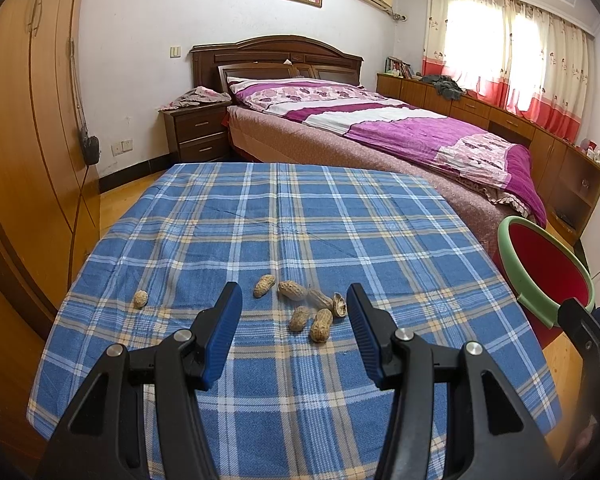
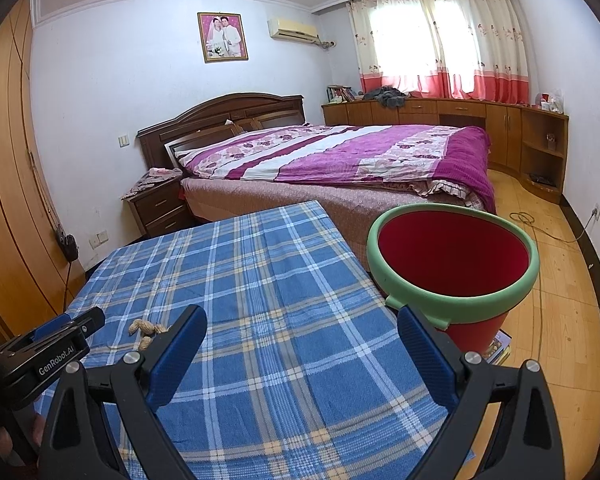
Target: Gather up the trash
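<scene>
I hold the left gripper (image 1: 294, 300) spread wide, peanut shells (image 1: 321, 324) just ahead between its fingers; the right gripper (image 2: 302, 322), also spread, faces the bin (image 2: 456, 300) for drop-off.

Left black two-finger gripper with blue ribbed pads (image 1: 294, 300): jaws spread wide, nothing between them, fingers level and pointing forward, angled slightly downward. Its side body also shows at the left edge of the right wrist view (image 2: 56, 344).

Right black two-finger gripper with blue ribbed pads (image 2: 302, 320): jaws spread wide, nothing held, fingers pointing forward. One black finger of it (image 1: 580, 320) shows at the right edge of the left wrist view, beside the left unit.
</scene>
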Motion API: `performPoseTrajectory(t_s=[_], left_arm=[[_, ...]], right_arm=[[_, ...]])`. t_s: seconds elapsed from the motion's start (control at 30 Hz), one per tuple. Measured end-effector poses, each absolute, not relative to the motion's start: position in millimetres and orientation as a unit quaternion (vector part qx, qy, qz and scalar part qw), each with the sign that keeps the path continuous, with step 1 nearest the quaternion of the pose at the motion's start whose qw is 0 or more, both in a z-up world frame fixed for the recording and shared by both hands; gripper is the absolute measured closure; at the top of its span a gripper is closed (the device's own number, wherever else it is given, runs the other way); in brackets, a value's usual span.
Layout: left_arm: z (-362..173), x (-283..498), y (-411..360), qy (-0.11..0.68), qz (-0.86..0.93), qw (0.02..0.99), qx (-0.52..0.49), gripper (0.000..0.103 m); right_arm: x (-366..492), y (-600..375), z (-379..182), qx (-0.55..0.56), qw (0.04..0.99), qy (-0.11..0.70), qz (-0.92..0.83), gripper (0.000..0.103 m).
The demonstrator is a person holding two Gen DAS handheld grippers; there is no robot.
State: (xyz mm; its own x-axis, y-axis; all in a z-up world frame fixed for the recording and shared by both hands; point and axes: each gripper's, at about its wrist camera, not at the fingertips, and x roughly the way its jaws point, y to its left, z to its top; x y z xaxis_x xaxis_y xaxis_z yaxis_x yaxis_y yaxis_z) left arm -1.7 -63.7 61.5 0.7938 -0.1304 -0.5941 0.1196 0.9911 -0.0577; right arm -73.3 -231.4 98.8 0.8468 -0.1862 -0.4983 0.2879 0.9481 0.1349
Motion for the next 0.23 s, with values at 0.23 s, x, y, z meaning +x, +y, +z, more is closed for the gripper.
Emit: performPoseTrajectory(t_s=[0.23], left_arm=[[62.2, -0.9, -61.0, 0.315, -0.065, 0.947, -0.007, 0.048]], right_arm=[[-73.6, -232.2, 98.5, 0.103, 0.955, 0.248, -0.124, 0.005]])
